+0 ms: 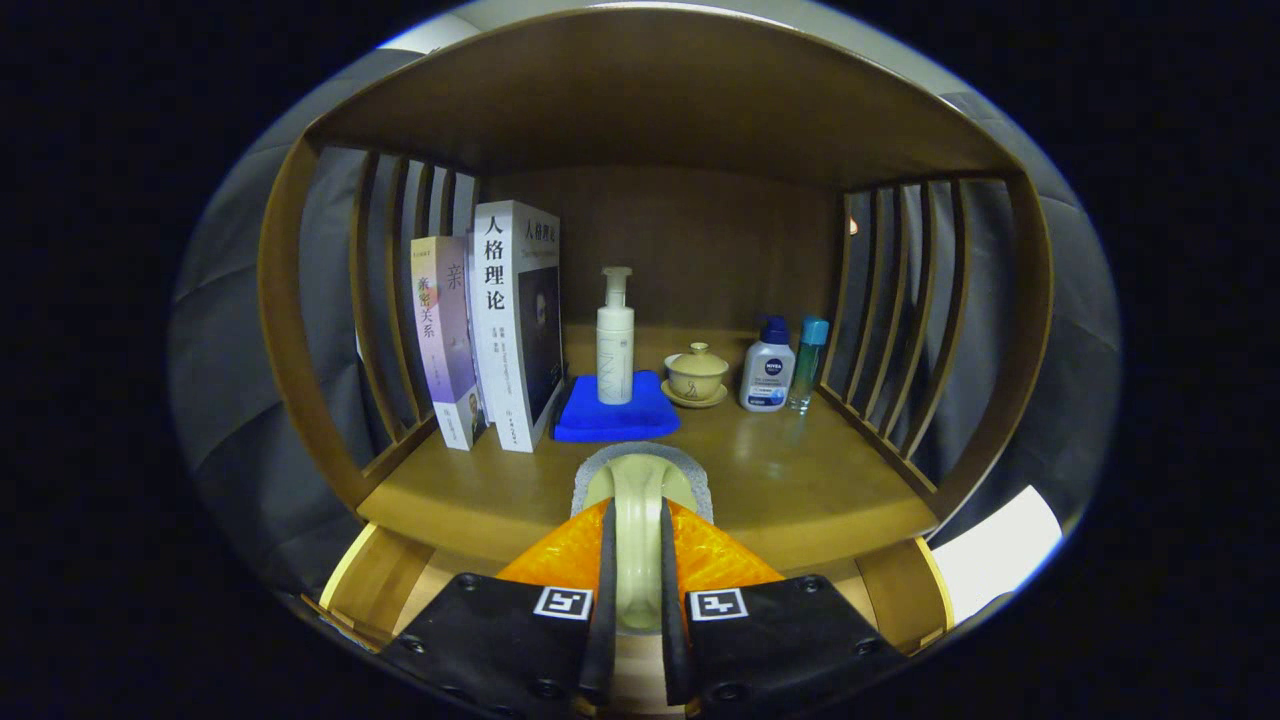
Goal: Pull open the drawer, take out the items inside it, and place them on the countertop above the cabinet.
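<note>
The wooden cabinet (300, 330) has slatted side walls and a roofed shelf space, and its brown wooden table (800, 480) carries everything in a row along the far half. At the far left two upright paperback books (490, 330) lean against the left slats. Right of them lies a folded blue cloth (615, 418), and a white pump bottle (615, 345) stands on its far part. Next comes a small tan lidded ceramic cup on a saucer (696, 375), its lid on, so its contents cannot be told. Further right, a white bottle with a blue cap (767, 372) stands just beside a slim clear bottle with a teal cap (808, 362), near the right slats.

The gripper (637, 570) sits at the near edge of the table, its jaws narrowly parted and pressing from both sides on a pale cream rounded item with a grey rim (640, 500), which stands between and just ahead of the fingers. Bare table lies left and right of this item, and between it and the cloth only a small gap shows.
</note>
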